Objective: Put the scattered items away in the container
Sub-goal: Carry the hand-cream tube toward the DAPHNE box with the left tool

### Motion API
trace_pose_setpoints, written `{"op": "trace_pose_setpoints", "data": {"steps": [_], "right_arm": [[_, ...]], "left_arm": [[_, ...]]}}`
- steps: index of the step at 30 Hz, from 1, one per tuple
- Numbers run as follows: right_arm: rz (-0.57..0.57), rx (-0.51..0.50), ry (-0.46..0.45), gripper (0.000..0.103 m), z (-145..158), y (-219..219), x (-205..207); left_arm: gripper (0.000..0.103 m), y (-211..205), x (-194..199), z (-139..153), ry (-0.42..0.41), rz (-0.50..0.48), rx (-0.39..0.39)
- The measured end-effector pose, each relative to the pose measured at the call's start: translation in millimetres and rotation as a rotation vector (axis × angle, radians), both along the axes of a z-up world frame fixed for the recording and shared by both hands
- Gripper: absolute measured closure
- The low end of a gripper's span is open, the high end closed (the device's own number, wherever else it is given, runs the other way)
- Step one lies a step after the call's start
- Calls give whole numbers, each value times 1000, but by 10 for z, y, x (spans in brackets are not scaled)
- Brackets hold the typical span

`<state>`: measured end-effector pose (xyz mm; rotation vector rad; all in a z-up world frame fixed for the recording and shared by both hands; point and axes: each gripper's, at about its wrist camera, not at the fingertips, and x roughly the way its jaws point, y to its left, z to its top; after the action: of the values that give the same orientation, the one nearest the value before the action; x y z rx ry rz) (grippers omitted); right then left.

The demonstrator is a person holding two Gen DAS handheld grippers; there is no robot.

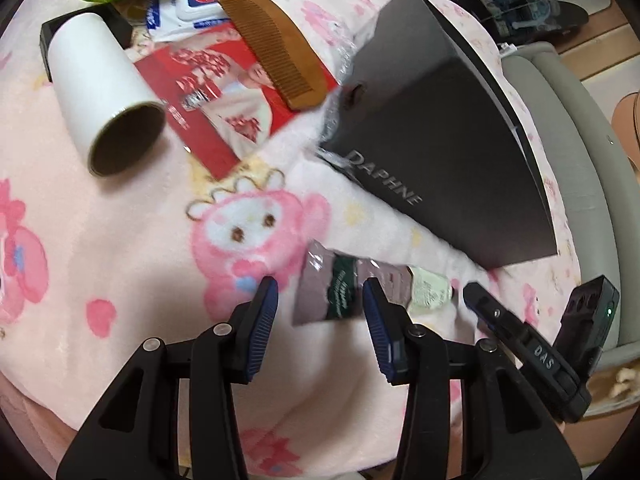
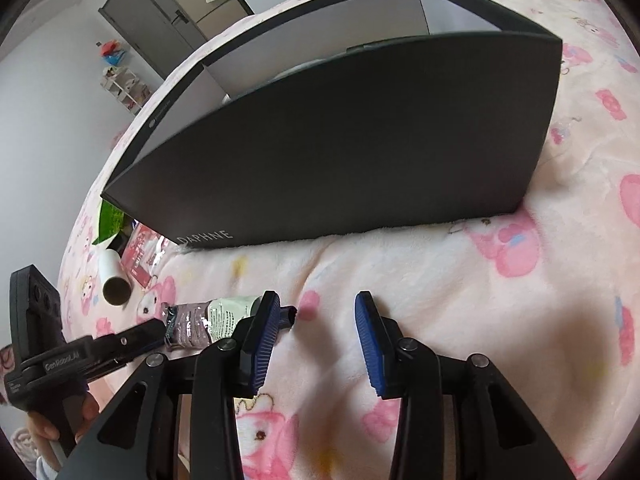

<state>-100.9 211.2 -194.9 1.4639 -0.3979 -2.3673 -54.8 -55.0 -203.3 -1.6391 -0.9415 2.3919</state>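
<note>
Both your grippers sit released, nothing between the jaws. The tube (image 1: 352,292) lies flat on the blanket (image 1: 120,280), near side of the DAPHNE box (image 2: 340,140). Long axis runs left-right, cap end twd the right gripper (image 2: 318,320). Seen from the left gripper (image 1: 322,308), its crimped end shows just past the fingertips. From the right, the cap pokes out beside the left pad (image 2: 266,332), outside the gap. Left looks better lined up, IMO.
</note>
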Motion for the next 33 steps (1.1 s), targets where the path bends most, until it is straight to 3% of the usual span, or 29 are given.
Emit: {"op": "trace_pose_setpoints", "data": {"steps": [6,10,15,19,23,28,33], "right_arm": [[50,-1,-23,61,-131,-117,-35],[22,-125,-63,61,-268,21,-141],[70,-145,-60,60,-231,29,-110],[154,-232,-59,60,-157,-28,-46],[157,-157,-47,60,-198,-142,-51],[98,-164,-60,57,-307,-140,-124],[152,-123,16,57,-94,-198,-48]], "left_arm": [[49,34,-109,-111,-12,-29,17],[44,97,-161,-111,-9,-43,19],[47,101,-133,-72,-3,-45,11],[53,35,-101,-32,1,-40,28],[53,-2,-102,-40,-3,-36,34],[53,37,-79,-58,4,-45,11],[53,11,-36,-78,6,-52,12]]}}
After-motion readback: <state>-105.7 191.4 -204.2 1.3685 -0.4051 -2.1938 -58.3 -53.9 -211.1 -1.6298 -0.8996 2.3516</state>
